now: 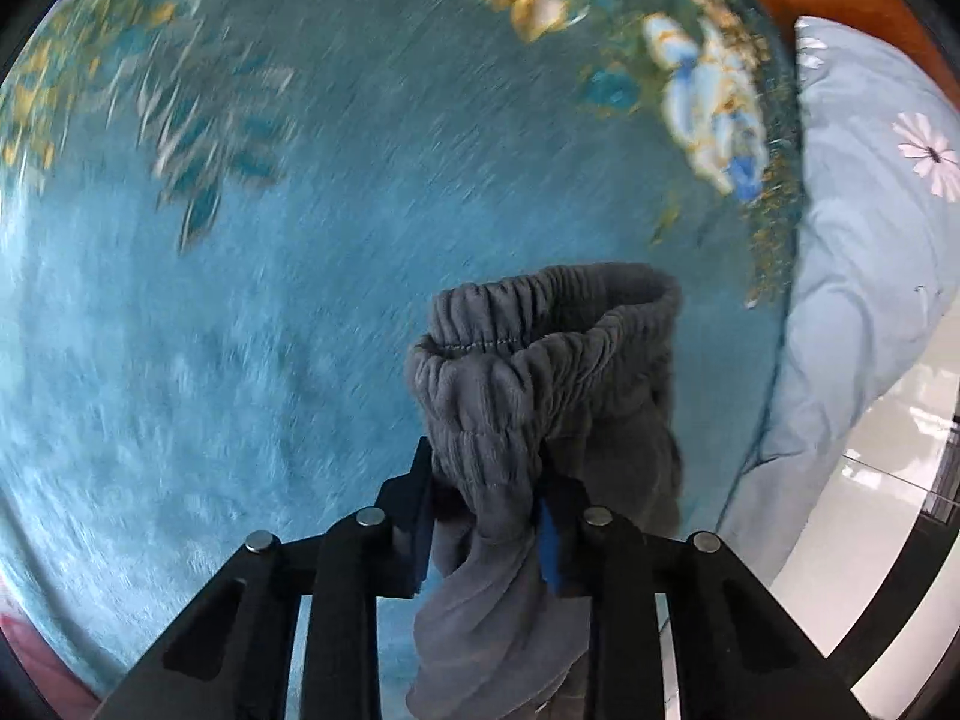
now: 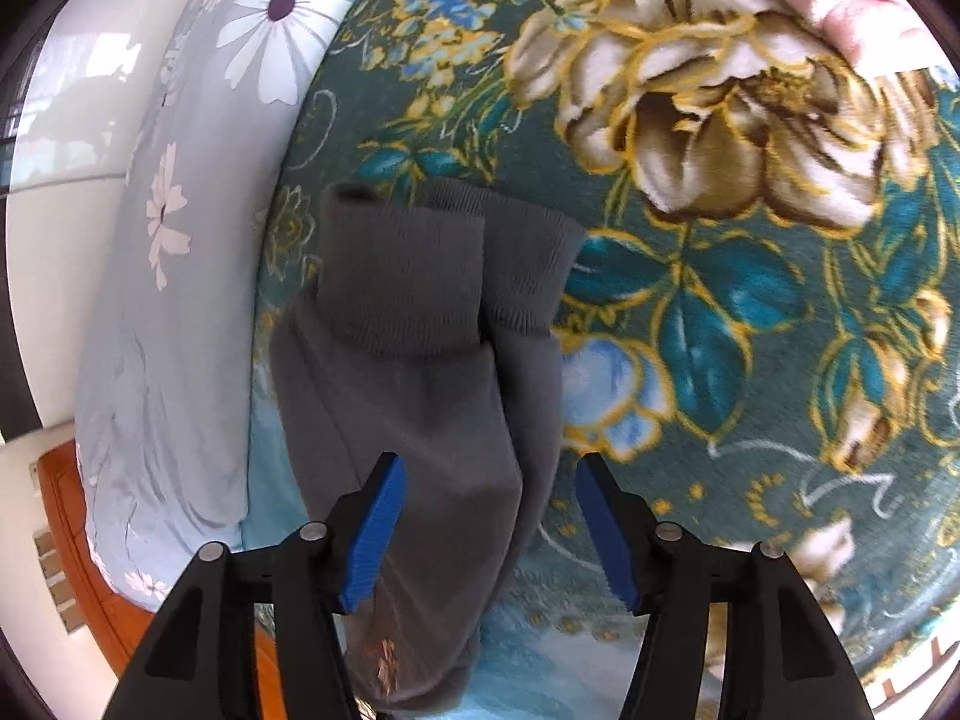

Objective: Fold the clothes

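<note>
A pair of grey trousers [image 1: 540, 396] hangs over a teal flowered blanket [image 1: 240, 300] on a bed, its gathered elastic waistband [image 1: 510, 348] bunched between the two fingers of the left gripper [image 1: 489, 516], which is clamped tight on the cloth. A loose tail of fabric spills down between the fingers toward the camera. The blanket behind is streaked with blur, so how high the waistband is lifted off the bed cannot be judged with any confidence.

At the other end, the right gripper [image 2: 489, 534] stands wide, holding nothing, its blue pads [image 2: 375, 534] set either side of the trouser legs. The two ribbed cuffs [image 2: 444, 276] lie side by side farther ahead of it, near the blanket's edge and a pale blue daisy-print pillow [image 2: 174, 300].

The garment's long axis runs straight away from the right gripper, legs first and cuffs beyond, while the waistband end is at the left gripper. For the fold, the open right gripper is the nearer to the leg end, and the cloth already lies between its fingers; closing there, or reaching forward along the legs to the cuffs, looks like the move that would bring that end to the waistband.
</note>
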Motion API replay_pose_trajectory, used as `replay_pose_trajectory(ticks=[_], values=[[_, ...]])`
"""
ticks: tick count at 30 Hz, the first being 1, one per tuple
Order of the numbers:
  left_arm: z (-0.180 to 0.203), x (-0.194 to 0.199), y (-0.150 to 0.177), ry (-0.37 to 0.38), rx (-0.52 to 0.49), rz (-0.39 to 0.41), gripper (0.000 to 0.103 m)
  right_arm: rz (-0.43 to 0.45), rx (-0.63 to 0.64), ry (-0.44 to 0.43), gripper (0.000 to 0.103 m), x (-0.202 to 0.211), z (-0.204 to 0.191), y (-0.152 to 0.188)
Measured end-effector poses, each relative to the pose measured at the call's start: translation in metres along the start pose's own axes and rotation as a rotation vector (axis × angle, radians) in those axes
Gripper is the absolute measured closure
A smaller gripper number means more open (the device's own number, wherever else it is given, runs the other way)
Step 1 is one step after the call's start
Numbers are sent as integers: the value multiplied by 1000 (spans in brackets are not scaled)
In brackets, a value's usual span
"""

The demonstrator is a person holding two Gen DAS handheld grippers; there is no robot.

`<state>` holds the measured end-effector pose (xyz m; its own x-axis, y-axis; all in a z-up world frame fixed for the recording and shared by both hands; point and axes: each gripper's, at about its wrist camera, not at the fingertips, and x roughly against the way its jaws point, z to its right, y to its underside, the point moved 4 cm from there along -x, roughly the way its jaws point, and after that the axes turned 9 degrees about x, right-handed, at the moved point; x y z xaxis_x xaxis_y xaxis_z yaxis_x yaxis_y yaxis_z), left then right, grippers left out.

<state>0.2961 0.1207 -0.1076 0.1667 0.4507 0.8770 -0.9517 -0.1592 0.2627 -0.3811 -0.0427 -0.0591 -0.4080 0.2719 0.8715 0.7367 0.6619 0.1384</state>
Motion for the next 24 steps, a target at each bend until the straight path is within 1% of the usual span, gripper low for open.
replay_pose_trajectory(ticks=[2, 5, 8, 9, 11, 13, 15, 17, 18, 20, 24], values=[[16, 13, -11, 25, -16, 25, 74, 4, 12, -15, 37, -7, -5, -4], [35, 23, -25, -3, -46, 53, 74, -8, 39, -20, 33, -24, -9, -11], [40, 21, -19, -37, -63, 48, 74, -37, 14, -31, 27, -45, -6, -9], [40, 19, -13, -40, -63, 50, 74, -38, -1, -40, 24, -51, -5, -7], [39, 19, -10, -58, -66, 44, 74, -37, -14, -46, 20, -59, -2, -2], [39, 19, -8, -66, -57, 43, 73, -25, -38, -59, 18, -63, 1, 0], [40, 20, -5, -68, -55, 39, 73, 11, -49, -60, 18, -61, 0, -3], [45, 22, -3, -72, -73, 41, 73, 40, 10, -66, 18, -56, -15, -6], [41, 23, -1, -72, -81, 40, 73, 48, 43, -75, 17, -54, -24, -7], [47, 21, 0, -77, -93, 43, 73, 48, 102, -110, 17, -51, -39, -6], [50, 17, 3, -88, -103, 48, 72, 39, 158, -129, 15, -50, -42, 3]])
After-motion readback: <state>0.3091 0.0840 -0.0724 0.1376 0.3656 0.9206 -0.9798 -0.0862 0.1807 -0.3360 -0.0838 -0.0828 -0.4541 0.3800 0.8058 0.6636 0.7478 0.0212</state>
